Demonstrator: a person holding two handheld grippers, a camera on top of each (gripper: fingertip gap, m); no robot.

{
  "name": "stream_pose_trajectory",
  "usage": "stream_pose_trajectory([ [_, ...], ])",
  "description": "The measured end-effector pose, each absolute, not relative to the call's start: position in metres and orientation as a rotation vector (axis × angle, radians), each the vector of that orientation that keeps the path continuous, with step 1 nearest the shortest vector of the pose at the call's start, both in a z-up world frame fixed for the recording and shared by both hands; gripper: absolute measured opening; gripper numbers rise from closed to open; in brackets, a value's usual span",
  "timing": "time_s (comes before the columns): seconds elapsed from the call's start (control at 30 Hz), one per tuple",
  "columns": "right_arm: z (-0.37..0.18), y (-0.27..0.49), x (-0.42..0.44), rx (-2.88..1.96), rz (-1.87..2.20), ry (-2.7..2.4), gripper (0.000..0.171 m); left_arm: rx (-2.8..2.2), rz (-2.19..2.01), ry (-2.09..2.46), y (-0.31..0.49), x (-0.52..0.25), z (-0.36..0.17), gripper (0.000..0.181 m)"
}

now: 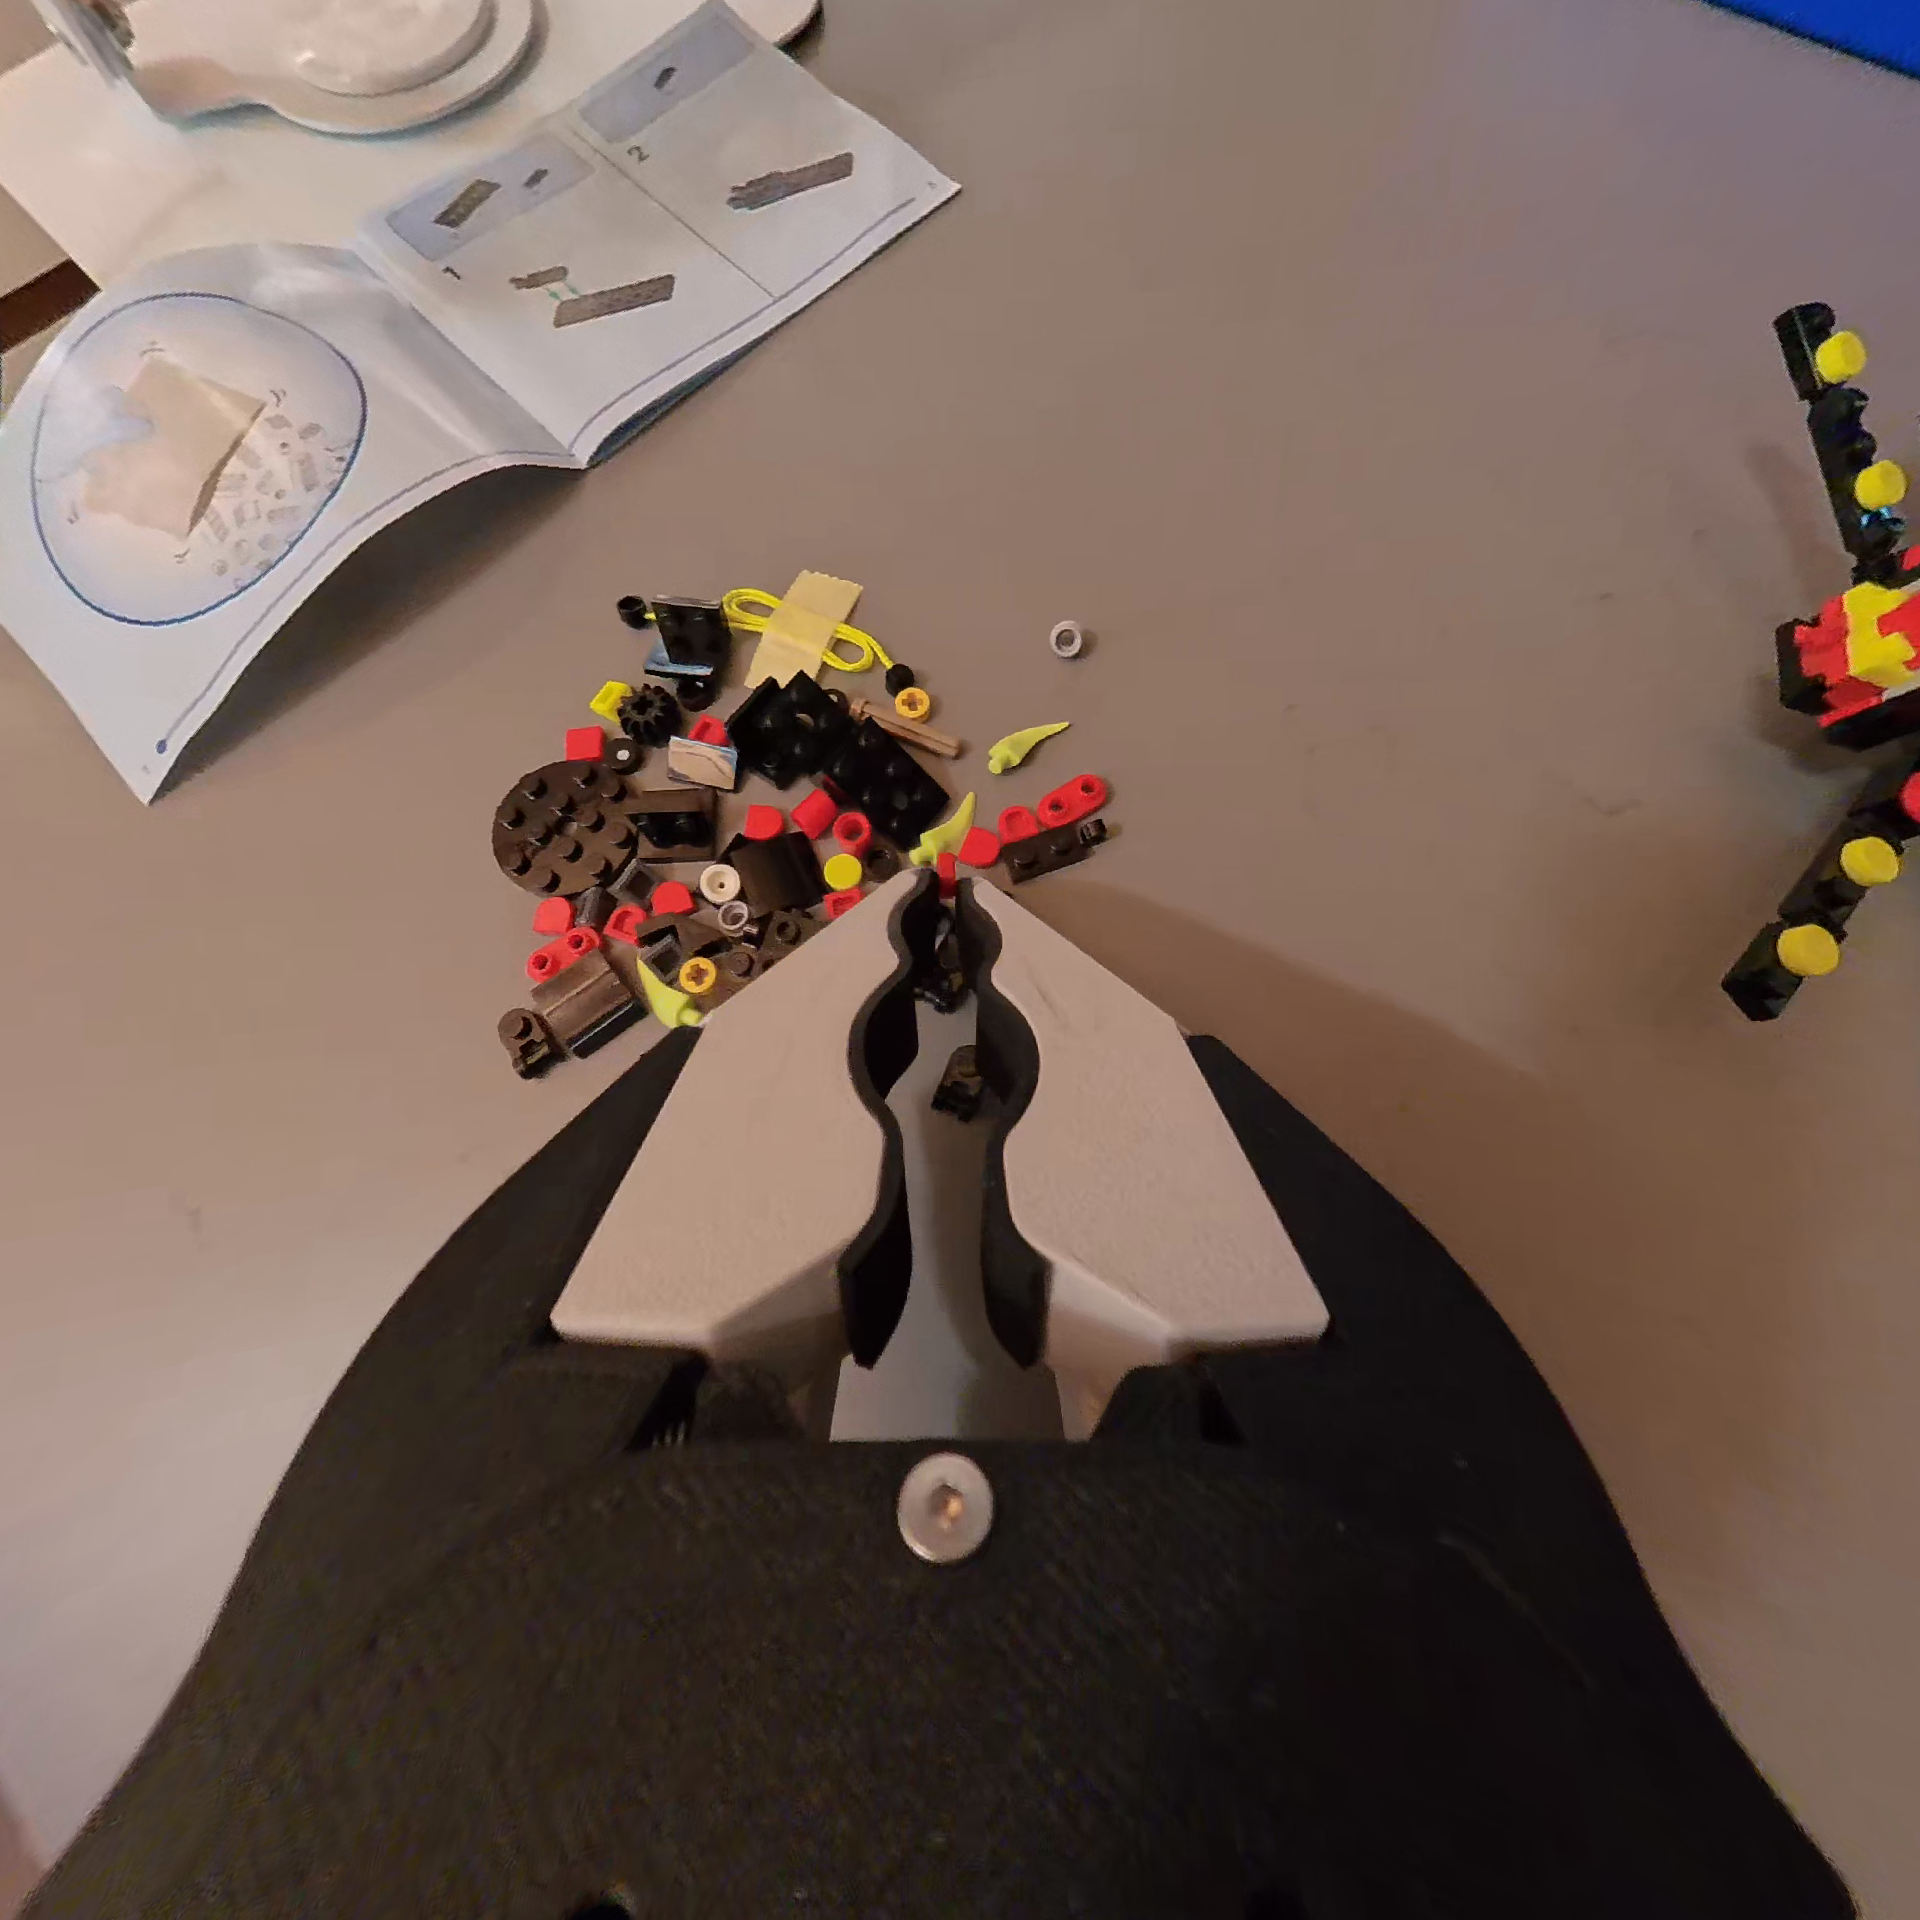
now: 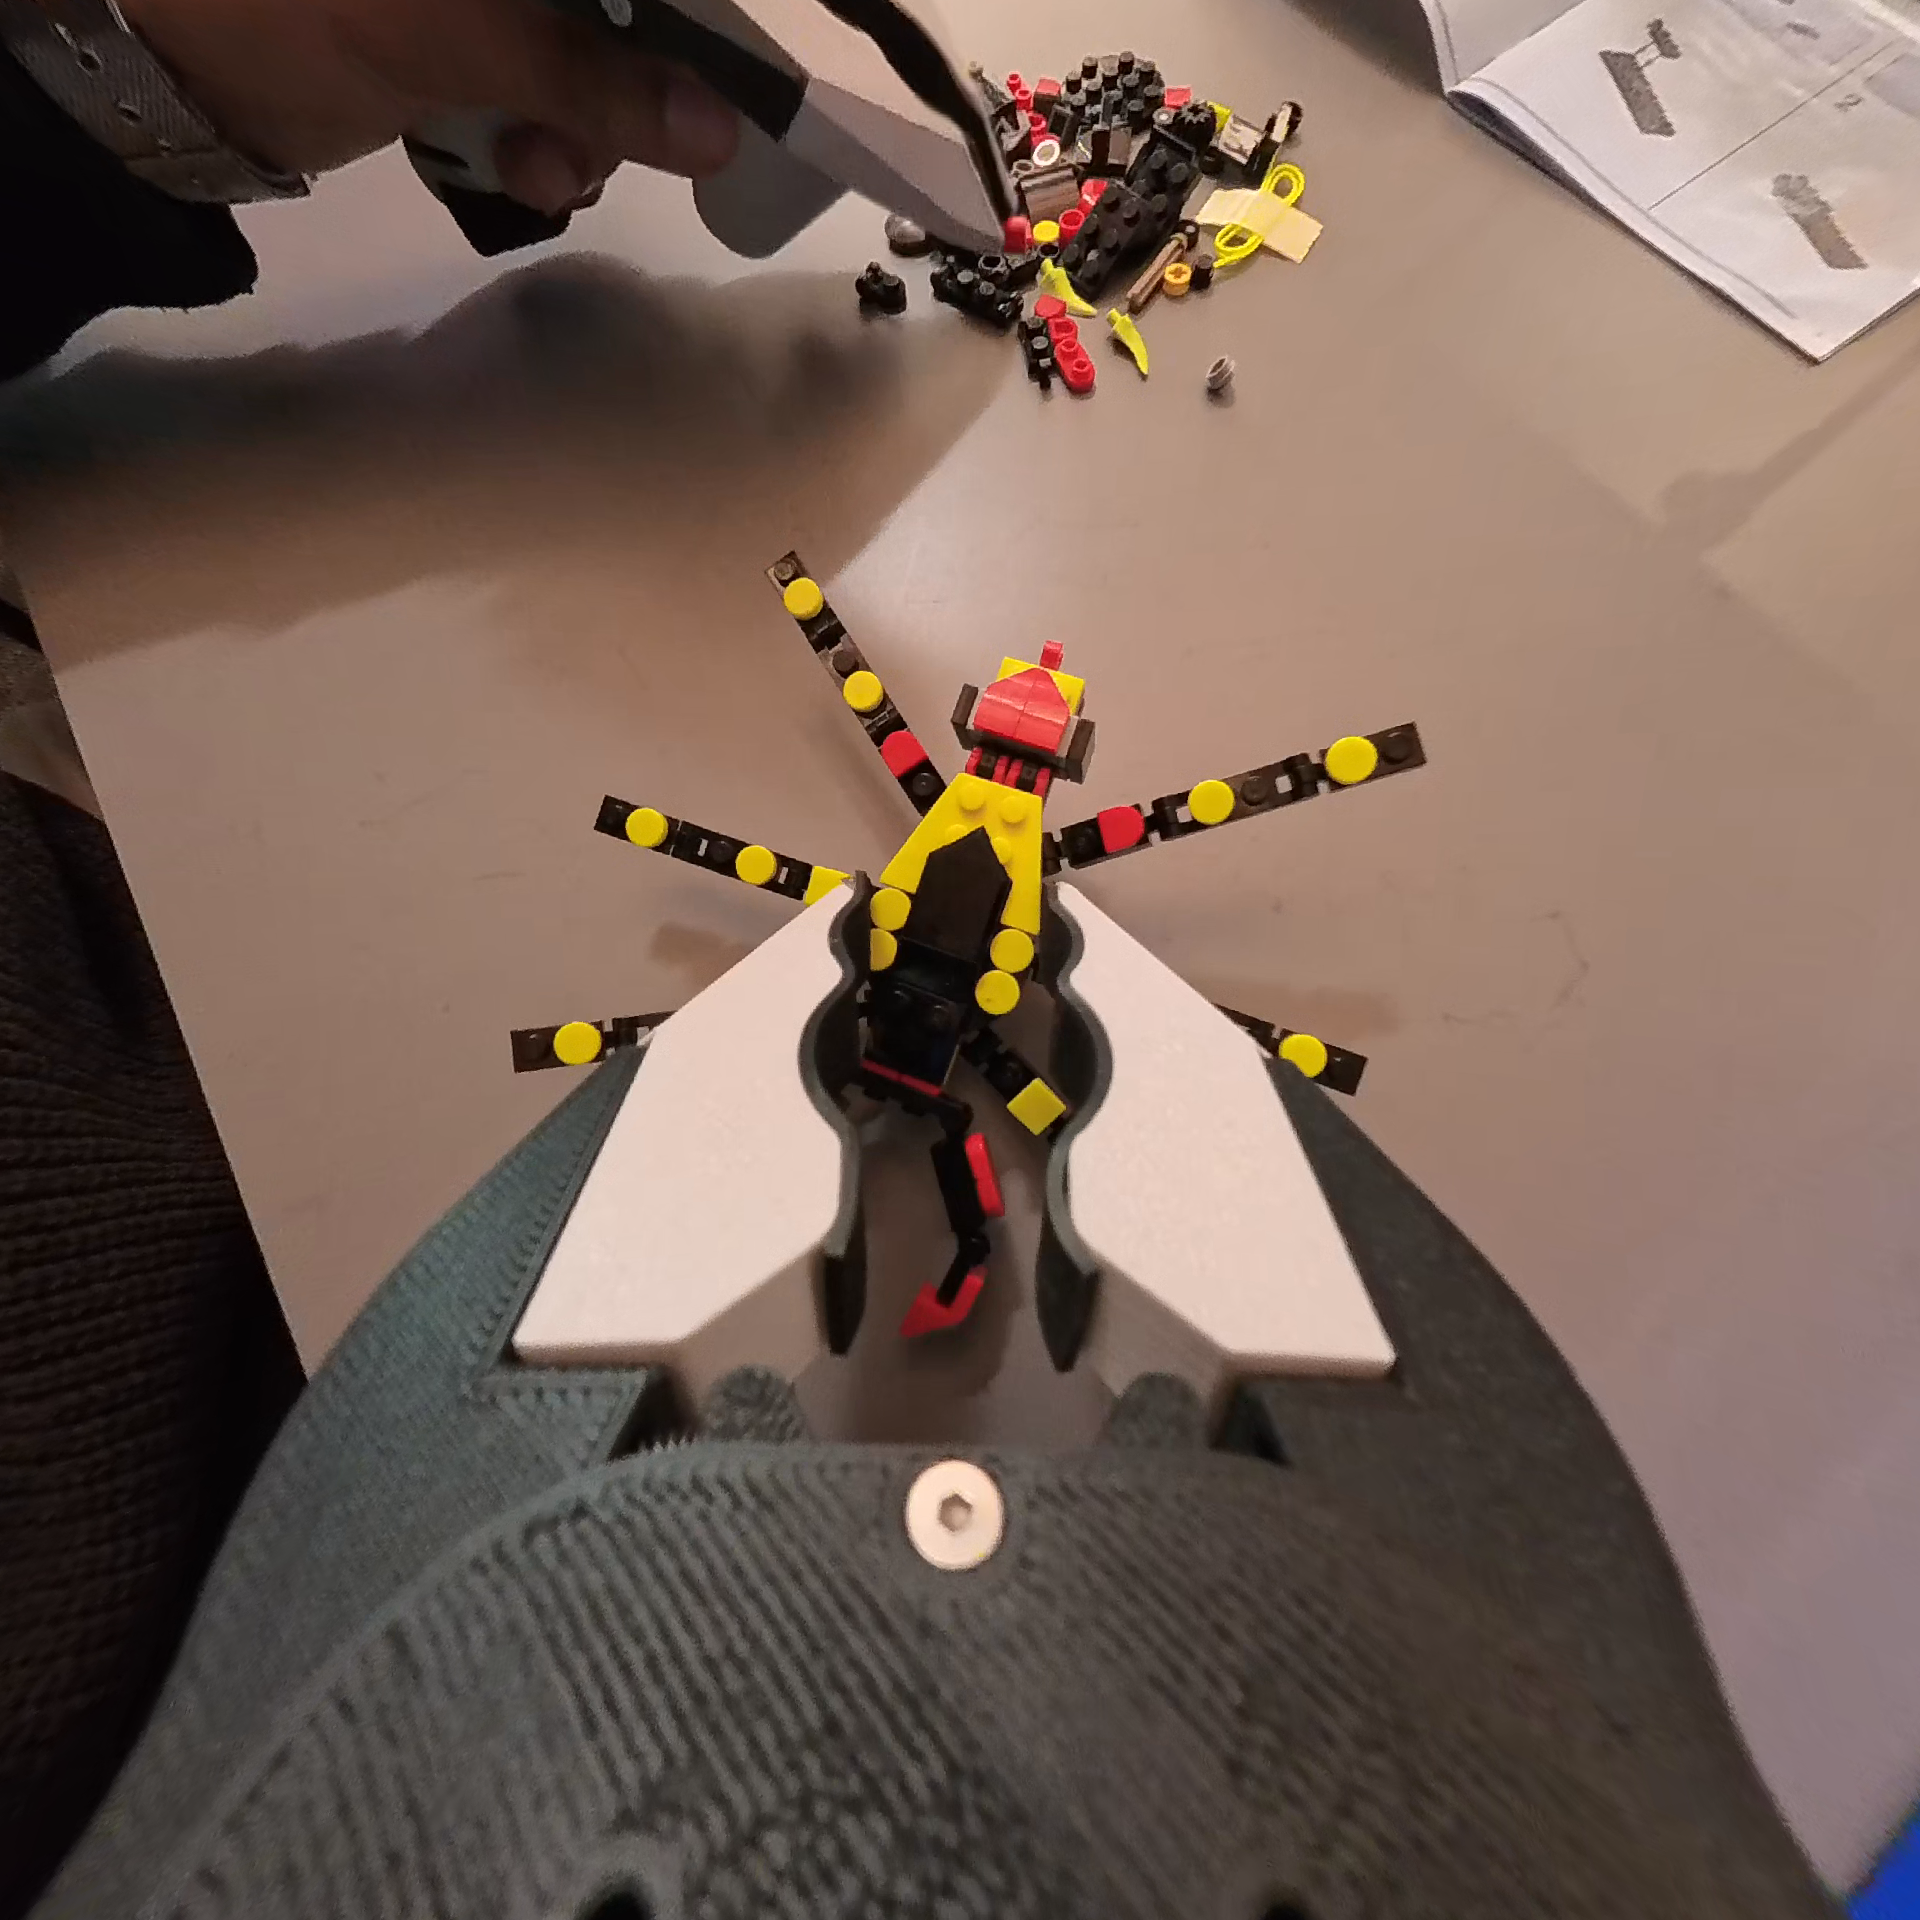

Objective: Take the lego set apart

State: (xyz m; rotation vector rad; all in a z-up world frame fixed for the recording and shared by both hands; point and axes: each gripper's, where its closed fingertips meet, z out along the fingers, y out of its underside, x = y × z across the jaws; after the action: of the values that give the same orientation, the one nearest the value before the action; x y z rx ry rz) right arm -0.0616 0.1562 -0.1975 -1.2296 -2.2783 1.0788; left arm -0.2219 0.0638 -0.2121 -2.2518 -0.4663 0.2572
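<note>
Lego spider (image 2: 966, 894) sits on the grey table (image 2: 1455, 623), and my right gripper (image 2: 956, 904) has its jaws squeezed around the black and yellow body. It looks light and hard, but the thin legs can snap off, so I hold the fat middle. My left gripper (image 1: 940, 883) is over the pile of loose bricks (image 1: 769, 821), away from the spider, jaws almost together, maybe pinching a tiny red bit.
</note>
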Motion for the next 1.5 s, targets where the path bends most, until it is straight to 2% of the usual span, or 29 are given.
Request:
stream_pose_trajectory([
  [0.17,-0.198,0.155,-0.062,-1.225,1.076,-2.282,0.032,-2.263,0.244,-0.471,0.063,-0.221,-0.215,0.008],
  [0.6,-0.200,0.156,-0.063,-1.225,1.067,-2.296,0.032,-2.152,0.391,-0.666,0.010,-0.276,-0.196,0.004],
  [1.5,-0.203,0.147,-0.068,-1.190,1.064,-2.334,0.032,-2.237,0.297,-0.630,0.012,-0.256,-0.215,0.008],
])
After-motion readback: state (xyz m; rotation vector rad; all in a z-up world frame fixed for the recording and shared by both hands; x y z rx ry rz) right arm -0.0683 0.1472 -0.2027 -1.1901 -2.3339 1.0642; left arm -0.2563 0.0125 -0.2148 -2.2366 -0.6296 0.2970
